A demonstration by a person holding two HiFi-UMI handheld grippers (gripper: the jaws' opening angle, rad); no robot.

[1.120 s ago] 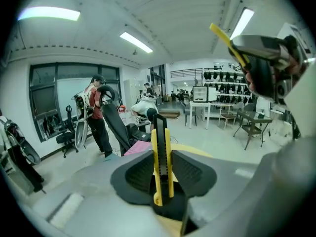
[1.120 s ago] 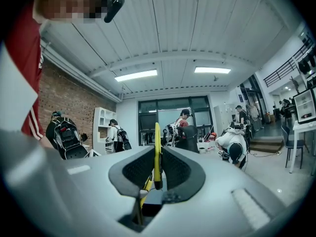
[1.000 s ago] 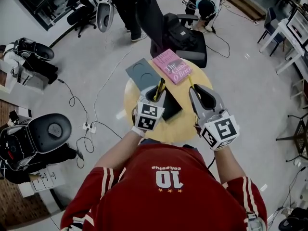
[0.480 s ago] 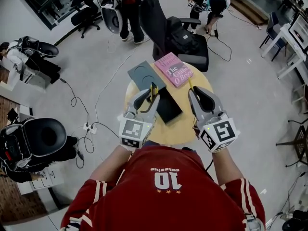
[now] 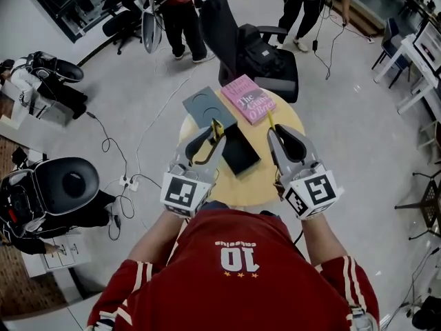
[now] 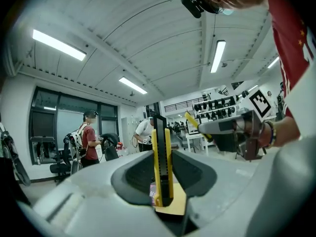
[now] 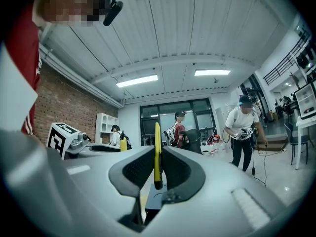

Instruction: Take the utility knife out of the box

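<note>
Gripping the knife (image 6: 161,162) with my left gripper (image 5: 214,137): fingers clenched on it, pads on both flat sides, the yellow-and-black body edge-on to that gripper's camera. Its long axis runs up out of the fingers, with the free end past the tips and pointing away from me in the head view. The knife is up off the counter (image 5: 262,181), over the near-left edge of the box (image 5: 241,156), and not touching it as far as I can see. I judge it out of the box, so the task is nearly done; what's left is to carry it clear and set it down.

Relation that counts: the knife sits in the left fingers, the box lies just beyond and to the right of the tips, and bare counter is on my side of the box. The left hand is the one to move. Pull toward me or left, and watch that the free end doesn't catch the box wall.

Right gripper (image 5: 284,136) is level, right of the box, well apart from the knife. Its fingers are closed on a thin yellow strip (image 7: 157,152), upright between the pads; can't tell what it is. It's busy, so no help there.

Lid (image 5: 204,106) lies beyond the box, with the pink book (image 5: 248,99) just beside it on the right. People stand on the floor farther off.
</note>
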